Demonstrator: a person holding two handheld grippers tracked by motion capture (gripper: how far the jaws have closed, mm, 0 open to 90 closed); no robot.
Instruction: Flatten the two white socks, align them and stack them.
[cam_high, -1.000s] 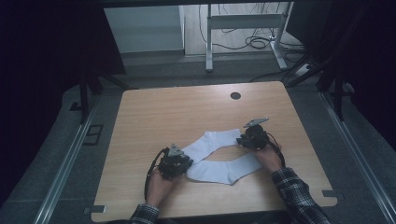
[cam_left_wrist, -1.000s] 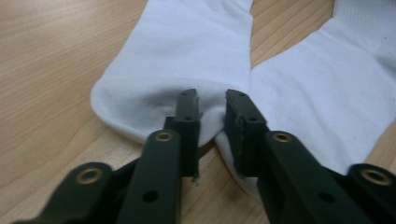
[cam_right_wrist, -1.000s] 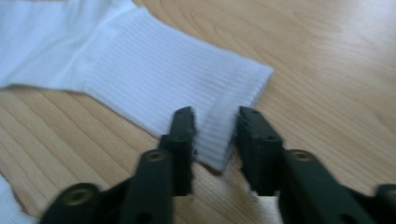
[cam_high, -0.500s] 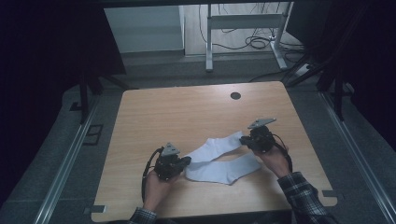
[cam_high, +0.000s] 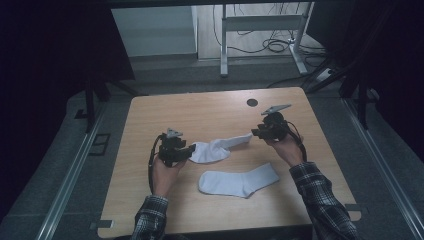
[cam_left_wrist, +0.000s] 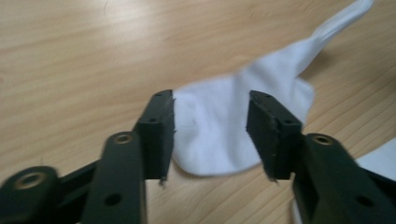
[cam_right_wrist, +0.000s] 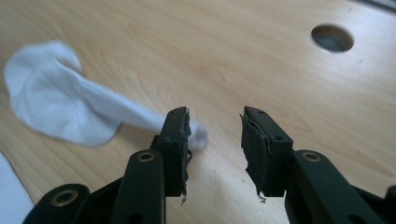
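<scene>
The table (cam_high: 215, 107) is big and brown, with a small round hole (cam_high: 252, 102) near its far edge. Two white socks lie on it. A second ago they lay one over the other between the tongs. Now they are apart.

The near sock (cam_high: 237, 182) lies flat, closer to the person than both tongs and between the two hands. Nothing touches it.

The far sock (cam_high: 217, 149) now stretches from the left tongs (cam_high: 189, 150) toward the right tongs (cam_high: 256, 133). Its wide end sits right at the left tongs, and its thin end points at the right ones.

Both tongs have just been opening. In the left gripper view the left tongs stand spread, with the sock's wide end seen in the gap but not pinched. In the right gripper view the right tongs are spread too, and the thin tip of the sock (cam_right_wrist: 140, 119) lies by the left jaw, not squeezed.

So I think the far sock has been pulled off its mate, laid out straight and let go. The pair looks split now, and each sock can be picked up alone.
</scene>
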